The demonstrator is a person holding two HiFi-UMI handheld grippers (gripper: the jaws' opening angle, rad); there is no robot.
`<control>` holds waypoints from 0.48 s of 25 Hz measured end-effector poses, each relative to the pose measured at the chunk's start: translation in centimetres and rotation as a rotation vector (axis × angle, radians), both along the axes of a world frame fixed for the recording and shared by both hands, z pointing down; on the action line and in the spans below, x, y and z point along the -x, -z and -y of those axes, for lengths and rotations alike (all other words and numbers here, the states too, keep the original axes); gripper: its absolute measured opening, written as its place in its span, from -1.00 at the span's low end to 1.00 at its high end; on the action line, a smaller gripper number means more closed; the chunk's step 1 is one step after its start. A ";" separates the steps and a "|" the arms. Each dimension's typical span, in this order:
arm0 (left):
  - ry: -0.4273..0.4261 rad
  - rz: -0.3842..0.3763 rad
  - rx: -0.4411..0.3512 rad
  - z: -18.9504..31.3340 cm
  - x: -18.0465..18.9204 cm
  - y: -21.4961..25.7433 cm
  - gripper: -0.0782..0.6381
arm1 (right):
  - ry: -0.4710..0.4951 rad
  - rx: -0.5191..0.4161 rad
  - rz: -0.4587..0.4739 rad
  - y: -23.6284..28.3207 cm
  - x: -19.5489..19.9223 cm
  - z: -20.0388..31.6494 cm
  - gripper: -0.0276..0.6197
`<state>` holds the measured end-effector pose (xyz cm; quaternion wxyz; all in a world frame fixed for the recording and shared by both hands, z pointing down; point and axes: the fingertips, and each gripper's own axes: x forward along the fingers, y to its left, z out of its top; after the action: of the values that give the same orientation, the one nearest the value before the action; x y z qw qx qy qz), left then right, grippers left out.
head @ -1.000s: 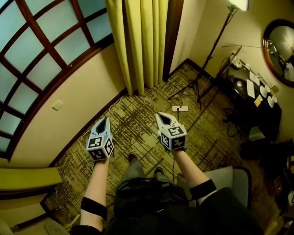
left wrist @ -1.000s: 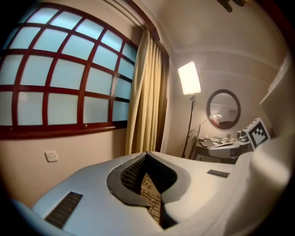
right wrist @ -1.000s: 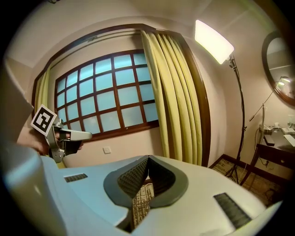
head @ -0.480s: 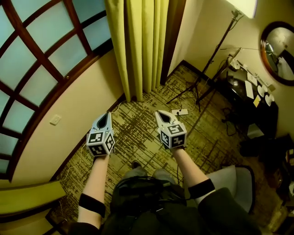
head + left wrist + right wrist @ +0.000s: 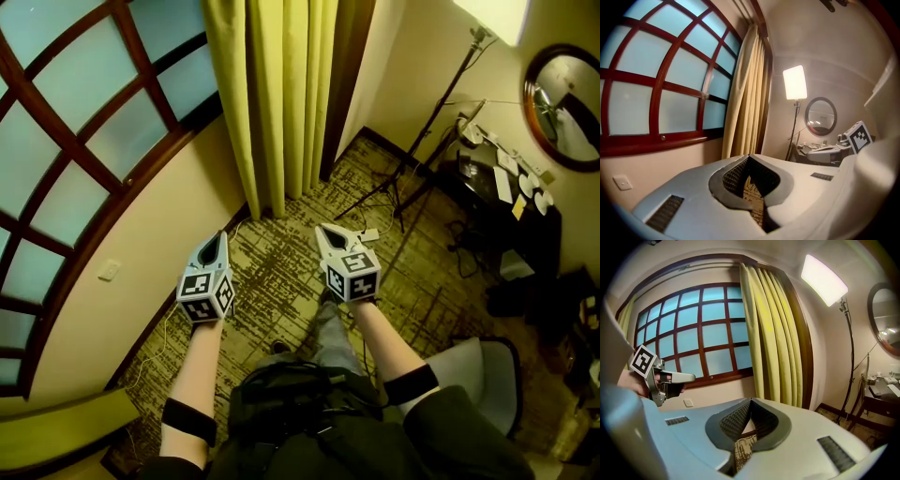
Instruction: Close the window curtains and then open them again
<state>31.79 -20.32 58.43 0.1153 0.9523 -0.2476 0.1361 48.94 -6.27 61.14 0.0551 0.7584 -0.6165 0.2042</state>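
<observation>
A yellow-green curtain [image 5: 277, 94] hangs bunched at the right end of a wide window [image 5: 66, 141] with red-brown wooden bars. The same curtain [image 5: 776, 338] shows ahead in the right gripper view, and as a pale fold [image 5: 745, 98] in the left gripper view. My left gripper [image 5: 213, 242] and right gripper [image 5: 323, 232] are held side by side over the patterned carpet, pointing toward the curtain and well short of it. Both are shut with nothing between the jaws.
A lamp on a thin tripod stand [image 5: 431, 122] stands right of the curtain, with a power strip [image 5: 364, 234] and cables on the carpet. A dark side table [image 5: 506, 187] with small items and a round mirror [image 5: 562, 103] are at the right. A chair [image 5: 473, 366] is behind me.
Both grippers and the person have moved forward toward the curtain, which now looks closer and larger. The power strip now lies right beside the right gripper's tip. Both jaws stay shut.
</observation>
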 end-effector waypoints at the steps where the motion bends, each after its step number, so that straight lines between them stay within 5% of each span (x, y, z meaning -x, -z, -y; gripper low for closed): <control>1: -0.001 -0.001 -0.002 0.4 -0.4 -0.1 -0.76 | 0.004 0.002 0.001 -0.1 -0.4 0.5 -0.91; 12: 0.086 0.031 -0.002 5.7 -7.2 0.8 -0.76 | 0.107 -0.023 0.015 -0.3 -7.7 9.1 -0.91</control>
<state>38.94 -26.03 57.67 0.1164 0.9387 -0.2903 0.1453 56.65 -15.32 61.42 0.0528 0.7234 -0.6588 0.1995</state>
